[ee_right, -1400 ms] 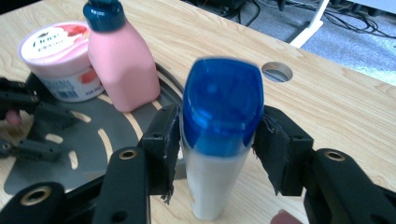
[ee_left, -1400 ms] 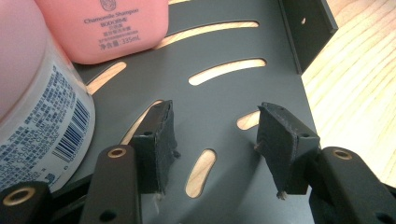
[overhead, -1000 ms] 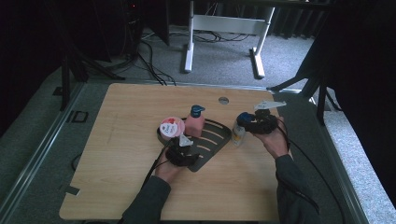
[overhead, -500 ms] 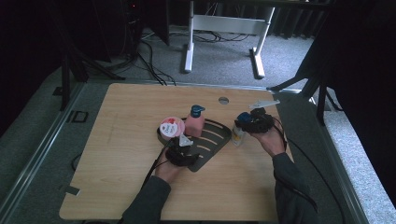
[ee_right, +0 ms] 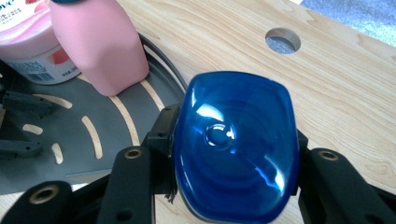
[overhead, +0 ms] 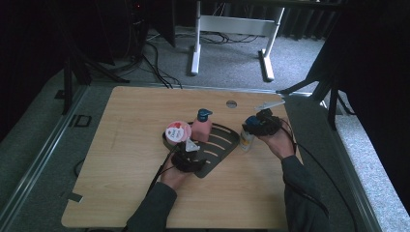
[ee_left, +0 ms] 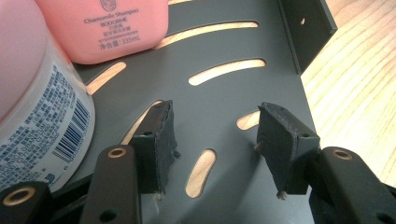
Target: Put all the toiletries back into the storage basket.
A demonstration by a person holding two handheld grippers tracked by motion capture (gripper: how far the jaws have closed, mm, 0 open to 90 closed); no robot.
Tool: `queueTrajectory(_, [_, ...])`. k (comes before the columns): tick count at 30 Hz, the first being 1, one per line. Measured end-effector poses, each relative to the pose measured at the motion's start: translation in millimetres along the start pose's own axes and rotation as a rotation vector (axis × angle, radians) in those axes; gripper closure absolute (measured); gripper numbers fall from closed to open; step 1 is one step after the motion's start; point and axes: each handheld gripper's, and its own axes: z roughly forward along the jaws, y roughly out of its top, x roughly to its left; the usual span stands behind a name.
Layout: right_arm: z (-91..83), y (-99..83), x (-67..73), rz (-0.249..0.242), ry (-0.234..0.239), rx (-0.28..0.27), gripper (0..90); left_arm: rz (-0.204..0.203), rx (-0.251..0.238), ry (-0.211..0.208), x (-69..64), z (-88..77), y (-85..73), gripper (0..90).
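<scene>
A dark slotted tray (overhead: 223,145) lies mid-table. On it stand a pink pump bottle (overhead: 202,128) and a white jar with a pink lid (overhead: 177,132). My left gripper (overhead: 187,153) hangs low over the tray's near part. In the left gripper view it (ee_left: 215,119) is open, with bare tray (ee_left: 261,46) between the jaws, the jar (ee_left: 32,107) at the left and the pink bottle (ee_left: 112,28) beyond. My right gripper (overhead: 258,125) is just right of the tray, shut on the blue cap (ee_right: 236,140) of a clear bottle (overhead: 246,141).
The wooden table (overhead: 130,145) has a round hole (overhead: 231,103) near its far edge, behind the right gripper. Bare wood stretches to the left of the tray and along the near side. A white stand (overhead: 196,48) is on the floor beyond the table.
</scene>
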Motion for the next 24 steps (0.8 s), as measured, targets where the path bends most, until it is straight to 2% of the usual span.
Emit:
queueTrajectory(12, [4.6, 4.6, -1.2, 0.009, 0.010, 0.066, 52.7, -0.001, -0.001, 0.000, -0.1, 0.0, -0.1, 46.6])
queueTrajectory(17, [13.9, 3.0, 1.1, -0.006, -0.008, 0.104, 52.9, -0.003, -0.001, -0.003, 0.1, 0.0, -0.2, 46.6])
queueTrajectory(24, [15.2, 5.8, 1.3, -0.004, -0.013, 0.130, 53.1, -0.004, -0.003, -0.002, 0.0, 0.1, -0.2, 46.7])
